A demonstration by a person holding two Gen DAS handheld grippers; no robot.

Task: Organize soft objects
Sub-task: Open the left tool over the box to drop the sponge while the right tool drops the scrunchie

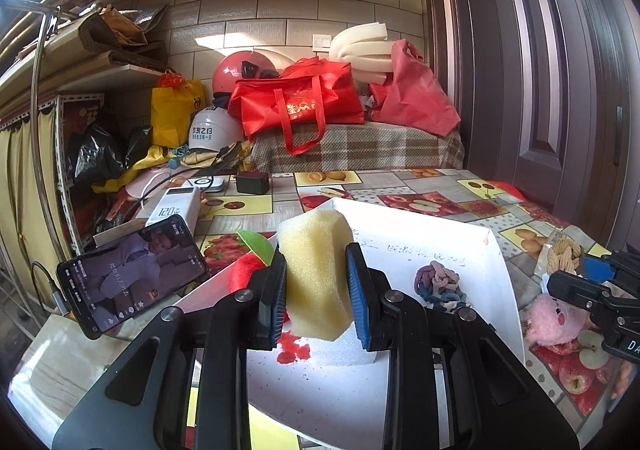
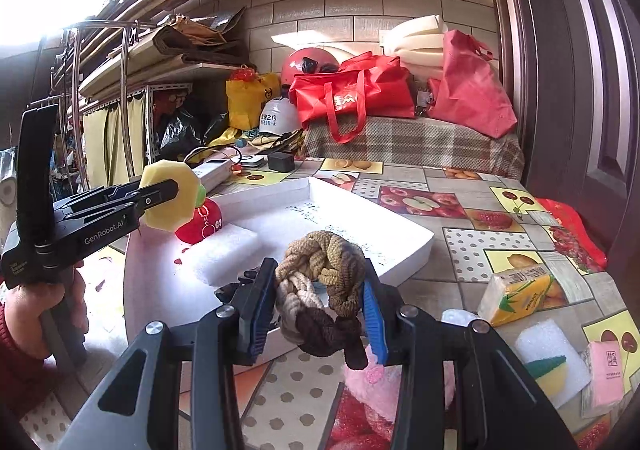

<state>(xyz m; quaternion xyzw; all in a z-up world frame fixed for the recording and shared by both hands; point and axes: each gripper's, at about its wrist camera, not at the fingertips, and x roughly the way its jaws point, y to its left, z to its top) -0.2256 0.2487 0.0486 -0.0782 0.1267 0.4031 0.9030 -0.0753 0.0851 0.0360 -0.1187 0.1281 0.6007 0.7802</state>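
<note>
My left gripper is shut on a yellow sponge block, held above the white tray. The same left gripper and yellow sponge show at the left of the right wrist view, over the tray's left part. My right gripper is shut on a brown and beige bundle of hair ties at the tray's near edge. A purple and blue bundle of hair ties lies in the tray. A red plush apple and a white foam block sit in the tray too.
A pink plush toy lies on the fruit-print tablecloth right of the tray. A phone leans at the left. Tissue packs, a white foam piece and a pink packet lie at the right. Red bags stand behind.
</note>
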